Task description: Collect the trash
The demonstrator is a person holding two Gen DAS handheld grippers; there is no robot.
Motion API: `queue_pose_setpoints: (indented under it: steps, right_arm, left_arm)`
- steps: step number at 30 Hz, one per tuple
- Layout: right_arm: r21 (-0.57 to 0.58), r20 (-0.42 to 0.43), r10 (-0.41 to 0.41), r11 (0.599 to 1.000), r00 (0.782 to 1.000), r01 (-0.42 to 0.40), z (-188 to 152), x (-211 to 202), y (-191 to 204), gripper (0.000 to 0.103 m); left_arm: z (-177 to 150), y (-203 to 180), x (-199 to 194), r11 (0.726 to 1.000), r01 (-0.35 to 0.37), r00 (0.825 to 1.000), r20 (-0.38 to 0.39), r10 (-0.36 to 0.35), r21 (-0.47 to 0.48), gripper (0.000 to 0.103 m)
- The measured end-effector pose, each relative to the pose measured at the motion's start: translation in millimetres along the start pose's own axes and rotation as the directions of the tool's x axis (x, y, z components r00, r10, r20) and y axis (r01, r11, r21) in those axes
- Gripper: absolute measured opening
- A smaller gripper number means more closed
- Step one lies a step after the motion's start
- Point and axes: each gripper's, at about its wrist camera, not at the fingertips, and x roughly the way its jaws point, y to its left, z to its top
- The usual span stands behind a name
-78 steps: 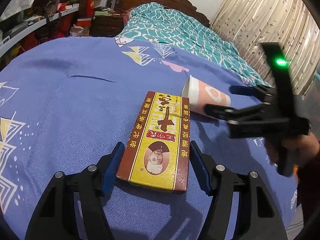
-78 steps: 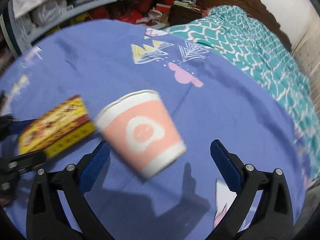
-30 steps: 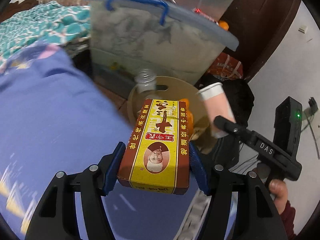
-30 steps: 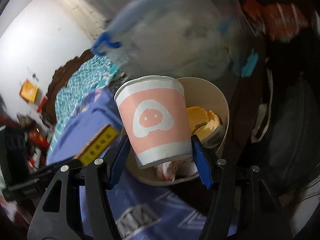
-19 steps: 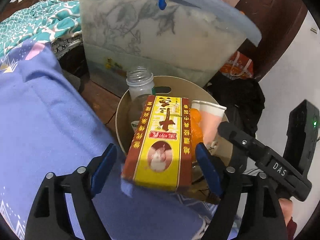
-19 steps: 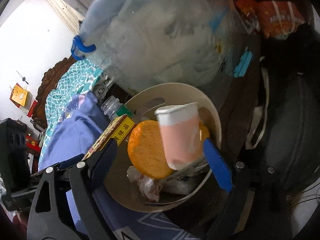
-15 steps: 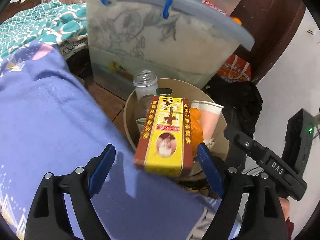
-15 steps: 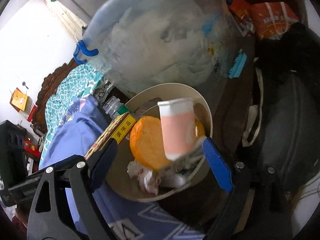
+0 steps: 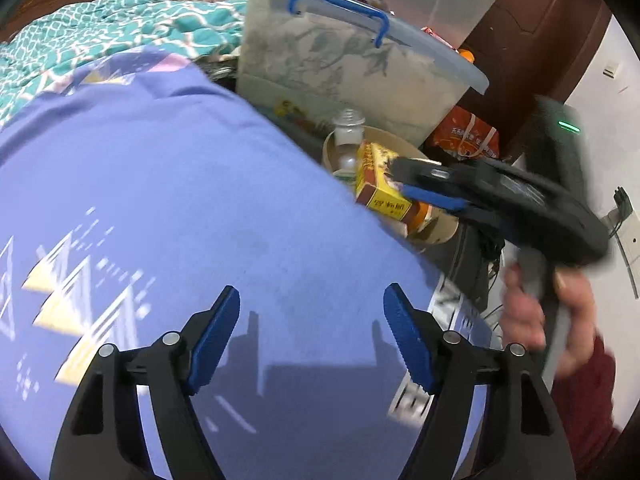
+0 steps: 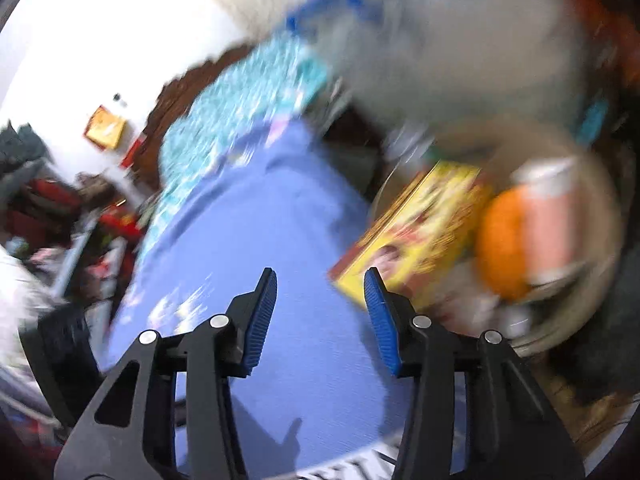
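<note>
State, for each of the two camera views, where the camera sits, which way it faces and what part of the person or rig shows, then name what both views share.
Left wrist: sits on the left gripper, facing across the purple bedspread toward the trash bin; its open fingers, the right gripper and the person's hand show.
Right wrist: sits on the right gripper, heavily blurred, facing the bed edge and bin; its open fingers show.
Shared: the yellow box in the bin, the bedspread, the teal blanket.
</note>
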Motion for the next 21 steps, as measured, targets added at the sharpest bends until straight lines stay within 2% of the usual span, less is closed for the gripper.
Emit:
queue_pose_setpoints:
  steps: [2, 3, 4, 5, 6, 9, 12, 16, 18, 20, 21]
  right_arm:
    - [0.051, -0.011, -0.007, 0.999, 1.0, 0.008, 5.8, 10.0, -11.9, 0.036]
    - [0.032, 0.0, -0.054, 0.998, 0.999, 0.054, 7.6, 9.2, -12.3, 0.036]
    - [-0.001, 0.026, -0.142, 0.99, 0.99, 0.142, 10.0, 7.5, -12.7, 0.037]
    - [-0.033, 0.057, -0.291, 0.956, 0.955, 0.293, 11.8, 5.7, -15.7, 0.04]
    - [-0.031, 0.053, -0.337, 0.94, 0.94, 0.339, 11.5, 7.0, -20.5, 0.04]
    - [0.023, 0.049, -0.337, 0.941, 0.94, 0.337, 6.7, 0.0, -32.0, 0.04]
    - [-0.043, 0.094, -0.312, 0.948, 0.945, 0.317, 2.1, -8.7, -10.0, 0.04]
    - [-0.127, 0.067, -0.251, 0.958, 0.966, 0.258, 7.4, 4.4, 22.4, 0.04]
    - [-0.106, 0.037, -0.246, 0.963, 0.969, 0.248, 12.0, 14.8, 18.6, 0.04]
    - [-0.021, -0.019, -0.243, 0.97, 0.97, 0.242, 19.5, 30.4, -3.1, 0.039]
    - [0.016, -0.042, -0.226, 0.974, 0.973, 0.227, 20.9, 33.7, -15.5, 0.032]
  left_arm:
    - [-9.9, 7.6, -10.4, 1.0, -0.016, 1.0, 0.002, 0.016, 0.0, 0.07]
    - [-13.7, 10.2, -14.2, 1.0, -0.02, 1.0, 0.005, 0.02, 0.0, 0.07]
    - [-18.8, 14.8, -18.9, 1.0, -0.02, 1.0, 0.005, 0.02, -0.004, 0.07]
    - [-21.1, 17.4, -20.3, 1.0, -0.019, 1.0, 0.002, 0.019, -0.009, 0.07]
    - [-23.1, 20.1, -21.2, 1.0, -0.018, 1.0, -0.002, 0.018, -0.015, 0.07]
    - [-30.0, 28.0, -23.0, 0.999, -0.013, 1.0, -0.012, 0.013, -0.033, 0.07]
    - [-31.3, 29.8, -19.9, 0.999, -0.012, 1.0, -0.019, 0.011, -0.044, 0.07]
    - [-32.9, 28.4, -18.1, 0.999, -0.005, 1.0, -0.028, 0.004, -0.049, 0.07]
    - [-34.5, 25.7, -21.3, 0.999, -0.014, 1.0, -0.022, 0.013, -0.033, 0.07]
    - [-36.6, 23.6, -24.4, 0.999, -0.029, 0.999, -0.017, 0.029, -0.018, 0.07]
    - [-38.2, 22.7, -26.3, 0.999, -0.035, 0.999, -0.016, 0.035, -0.014, 0.07]
